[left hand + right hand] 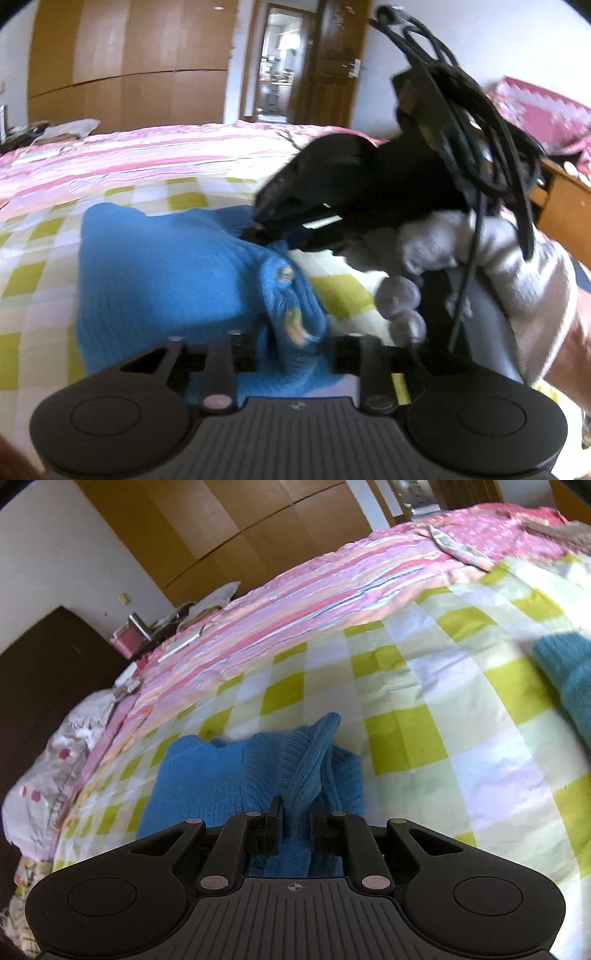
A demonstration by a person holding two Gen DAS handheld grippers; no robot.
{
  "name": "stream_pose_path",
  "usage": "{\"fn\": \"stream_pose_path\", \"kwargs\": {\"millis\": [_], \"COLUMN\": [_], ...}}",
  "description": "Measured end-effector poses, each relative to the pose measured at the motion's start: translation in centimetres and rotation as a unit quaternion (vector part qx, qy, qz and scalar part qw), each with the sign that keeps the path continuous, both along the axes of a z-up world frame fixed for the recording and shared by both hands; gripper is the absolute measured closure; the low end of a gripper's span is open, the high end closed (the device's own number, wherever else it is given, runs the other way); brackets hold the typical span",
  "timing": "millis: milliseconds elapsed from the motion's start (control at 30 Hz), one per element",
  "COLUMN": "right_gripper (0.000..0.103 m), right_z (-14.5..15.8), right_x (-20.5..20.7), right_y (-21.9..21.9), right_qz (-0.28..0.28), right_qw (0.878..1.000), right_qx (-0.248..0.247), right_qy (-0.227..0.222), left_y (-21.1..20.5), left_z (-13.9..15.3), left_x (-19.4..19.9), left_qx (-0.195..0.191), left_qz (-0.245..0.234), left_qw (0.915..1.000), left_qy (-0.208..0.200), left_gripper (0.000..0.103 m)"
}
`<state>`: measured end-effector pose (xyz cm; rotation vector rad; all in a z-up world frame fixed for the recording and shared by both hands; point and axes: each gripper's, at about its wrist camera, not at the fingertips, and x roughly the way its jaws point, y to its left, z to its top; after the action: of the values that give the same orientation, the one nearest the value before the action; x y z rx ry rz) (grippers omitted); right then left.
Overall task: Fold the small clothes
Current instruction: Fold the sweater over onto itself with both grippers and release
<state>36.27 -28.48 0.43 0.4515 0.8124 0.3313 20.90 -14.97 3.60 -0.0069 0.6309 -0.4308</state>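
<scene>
Checked sheet, pink striped quilt, wooden wardrobe, open door.

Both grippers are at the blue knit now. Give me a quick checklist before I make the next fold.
1. Blue knit lies on the checked sheet: ok.
2. Cloth sits between the left gripper fingers: ok. Whether the pads press on it: cannot tell.
3. A raised fold runs between the right gripper fingers: ok. Firm grip: cannot tell.
4. Knit lies flat for a clean fold: not ok, it is bunched into ridges near both grippers.
5. Teal garment lies apart from the blue knit: ok.
6. Black cables by the gloved hand clear of the cloth: cannot tell.
</scene>
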Motion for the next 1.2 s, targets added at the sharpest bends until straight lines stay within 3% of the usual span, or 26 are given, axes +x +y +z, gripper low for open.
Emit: {"fn": "stream_pose_path", "kwargs": {"millis": [100, 300, 367, 533, 700, 733, 767, 867, 1033, 1133, 1200], "right_gripper": [0.085, 0.079, 0.068, 0.052, 0.046, 0.051, 0.068, 0.094, 0.096, 0.096, 0.096], "right_z": [0.1, 1.0, 1.2, 1.0, 0.3, 0.0, -0.4, -1.4, -0.3, -0.5, -2.0], "right_x": [-0.5, -4.0, -5.9, -9.3, -10.7, -10.6, -10.6, -10.3, -10.6, -10.5, -10.1], "right_y": [-0.6, -2.5, -2.8, -2.1, -0.6, -0.5, -0.4, -0.7, -3.5, -4.7, -5.0], "right_qz": [0.003, -0.006, -0.004, 0.028, 0.045, 0.039, 0.033, 0.022, 0.011, -0.014, -0.027], "right_qw": [1.0, 0.999, 0.999, 0.997, 0.996, 0.997, 0.997, 0.999, 0.996, 0.996, 0.997], "right_qx": [0.01, 0.013, 0.027, 0.059, 0.046, 0.042, 0.038, 0.022, 0.076, 0.074, 0.059], "right_qy": [-0.007, -0.035, -0.038, -0.046, -0.061, -0.059, -0.054, -0.035, -0.055, -0.054, -0.029], "left_y": [0.3, 3.0, 4.1, 6.2, 7.4, 7.4, 7.5, 7.1, 6.8, 6.4, 6.1], "left_z": [0.0, 0.9, 1.1, 1.6, 1.7, 1.6, 1.5, 1.5, 1.7, 0.9, -0.3], "left_x": [-1.0, -4.5, -5.7, -7.3, -6.7, -6.4, -6.0, -5.5, -4.6, -3.4, -2.5], "left_qx": [0.007, -0.001, -0.004, 0.009, 0.03, 0.033, 0.037, 0.052, 0.05, 0.066, 0.083], "left_qz": [-0.015, -0.032, -0.03, -0.001, 0.029, 0.034, 0.039, 0.044, 0.065, 0.085, 0.087], "left_qw": [0.9999, 0.9995, 0.9995, 1.0, 0.9991, 0.9989, 0.9986, 0.9976, 0.9964, 0.9941, 0.9927], "left_qy": [0.0, 0.0, 0.001, -0.004, -0.002, 0.0, 0.0, -0.007, -0.022, -0.016, 0.011], "left_gripper": [0.056, 0.052, 0.052, 0.05, 0.047, 0.047, 0.047, 0.047, 0.046, 0.045, 0.045]}}
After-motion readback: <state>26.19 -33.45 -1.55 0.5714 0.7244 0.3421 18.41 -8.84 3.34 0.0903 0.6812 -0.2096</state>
